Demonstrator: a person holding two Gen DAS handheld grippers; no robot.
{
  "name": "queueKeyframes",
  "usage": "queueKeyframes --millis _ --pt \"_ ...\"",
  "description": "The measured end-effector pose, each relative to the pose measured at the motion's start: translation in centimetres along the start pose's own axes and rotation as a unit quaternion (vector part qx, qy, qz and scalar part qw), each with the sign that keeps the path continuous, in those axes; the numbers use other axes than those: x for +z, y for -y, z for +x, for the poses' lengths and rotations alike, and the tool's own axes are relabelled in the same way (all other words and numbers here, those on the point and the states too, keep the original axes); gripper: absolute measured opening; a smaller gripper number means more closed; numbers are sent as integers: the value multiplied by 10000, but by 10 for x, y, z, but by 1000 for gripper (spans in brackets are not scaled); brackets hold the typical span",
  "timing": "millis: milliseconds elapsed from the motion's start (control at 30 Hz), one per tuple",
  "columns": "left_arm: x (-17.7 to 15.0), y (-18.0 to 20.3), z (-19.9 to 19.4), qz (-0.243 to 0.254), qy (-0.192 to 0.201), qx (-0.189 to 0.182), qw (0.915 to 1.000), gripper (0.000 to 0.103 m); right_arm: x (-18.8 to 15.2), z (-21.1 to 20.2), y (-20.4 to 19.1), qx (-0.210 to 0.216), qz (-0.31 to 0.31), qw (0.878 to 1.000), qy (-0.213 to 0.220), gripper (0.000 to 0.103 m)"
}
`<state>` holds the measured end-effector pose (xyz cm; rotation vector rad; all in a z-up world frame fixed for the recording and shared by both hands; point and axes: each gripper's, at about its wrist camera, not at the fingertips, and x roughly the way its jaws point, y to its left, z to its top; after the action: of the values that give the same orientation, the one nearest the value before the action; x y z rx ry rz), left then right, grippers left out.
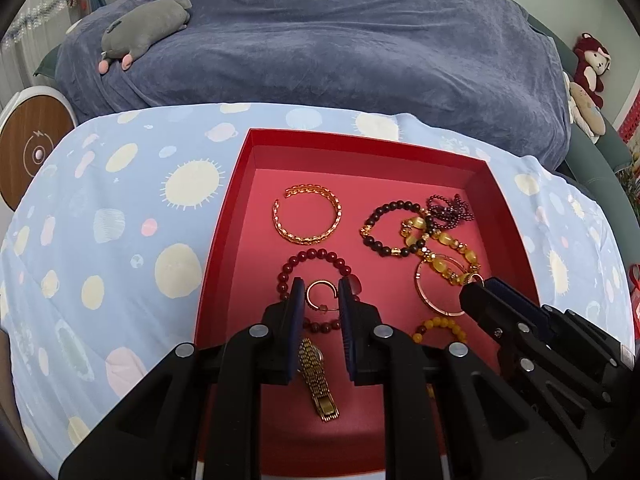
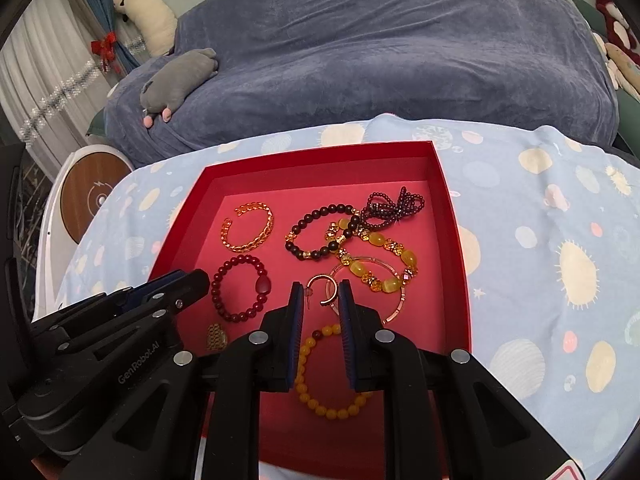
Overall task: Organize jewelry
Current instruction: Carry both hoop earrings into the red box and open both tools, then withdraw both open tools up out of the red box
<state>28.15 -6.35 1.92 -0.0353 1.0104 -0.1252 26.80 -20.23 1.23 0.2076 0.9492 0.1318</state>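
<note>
Left gripper [image 1: 322,300] and right gripper [image 2: 320,300] hang jaws spread, pinching nothing, over the red box [image 1: 236,184]; bracelets [image 2: 240,288] lie on its floor; the box sits on a planet-print sheet [image 1: 120,208]; behind it a blue blanket [image 1: 340,40], a grey plush [image 1: 146,26] on top.

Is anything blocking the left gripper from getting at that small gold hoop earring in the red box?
Nothing visible lies over the hoop earring. It sits on the floor of the red box, framed by the open left gripper. The dark red bead bracelet rings it closely, so a grab could catch those beads too.
</note>
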Motion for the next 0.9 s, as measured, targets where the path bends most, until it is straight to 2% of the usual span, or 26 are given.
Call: queueKeyframes --millis 300,700,833,900 --pt "-2 -9 17 -138 -146 10 9998 17 3 18 -2 -9 -42 9999 -137 17" --pt "-5 -11 16 -205 -179 43 9996 17 0 21 -8 -34 -131 9996 -245 18" --pt "-6 -13 13 -253 -155 72 9995 26 0 18 -10 -51 -140 9997 -199 19" --pt "-6 -14 10 -271 -144 73 9995 28 0 16 -12 -53 -163 9997 -195 19"
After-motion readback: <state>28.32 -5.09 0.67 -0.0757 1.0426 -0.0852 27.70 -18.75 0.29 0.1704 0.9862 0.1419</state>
